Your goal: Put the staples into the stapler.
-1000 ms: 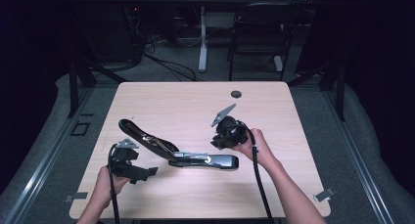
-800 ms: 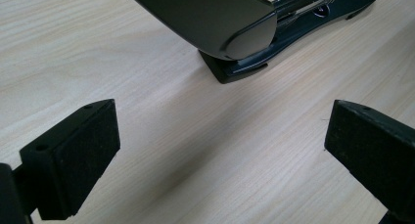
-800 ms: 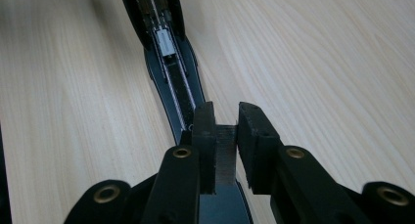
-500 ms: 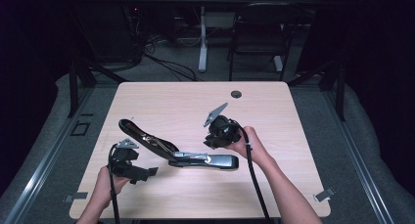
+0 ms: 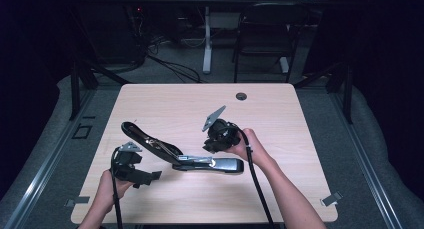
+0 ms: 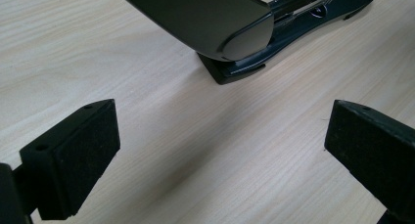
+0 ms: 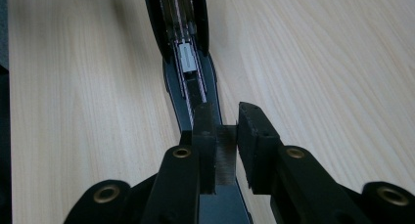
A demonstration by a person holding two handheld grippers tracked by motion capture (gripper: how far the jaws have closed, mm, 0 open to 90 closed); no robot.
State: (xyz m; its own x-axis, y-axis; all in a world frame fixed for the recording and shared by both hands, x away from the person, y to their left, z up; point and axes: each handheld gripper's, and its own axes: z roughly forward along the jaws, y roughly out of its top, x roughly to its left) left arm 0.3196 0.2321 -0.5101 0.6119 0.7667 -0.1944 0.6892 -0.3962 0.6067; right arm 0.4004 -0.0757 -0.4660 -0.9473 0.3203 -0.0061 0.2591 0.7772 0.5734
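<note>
A black stapler point(image 5: 220, 164) lies open on the wooden table, its lid point(image 5: 146, 139) swung up and back to the left. In the right gripper view its staple channel point(image 7: 188, 62) runs away from me. My right gripper point(image 7: 226, 128) point(image 5: 214, 144) hovers over the stapler's front end, shut on a short strip of staples point(image 7: 225, 160). My left gripper point(image 5: 149, 177) point(image 6: 220, 155) rests low at the front left, open, with bare table between its pads point(image 6: 73, 155). The stapler's hinge end point(image 6: 230, 23) lies just beyond it.
The table point(image 5: 300, 139) has a round cable hole point(image 5: 241, 96) near its far edge. Past the table stand chair and desk legs on a grey floor with cables. Both forearms come in from the near edge.
My right gripper has drifted a little left, closer over the stapler's front end, still gripping the staples. The left gripper and the stapler have stayed put.
</note>
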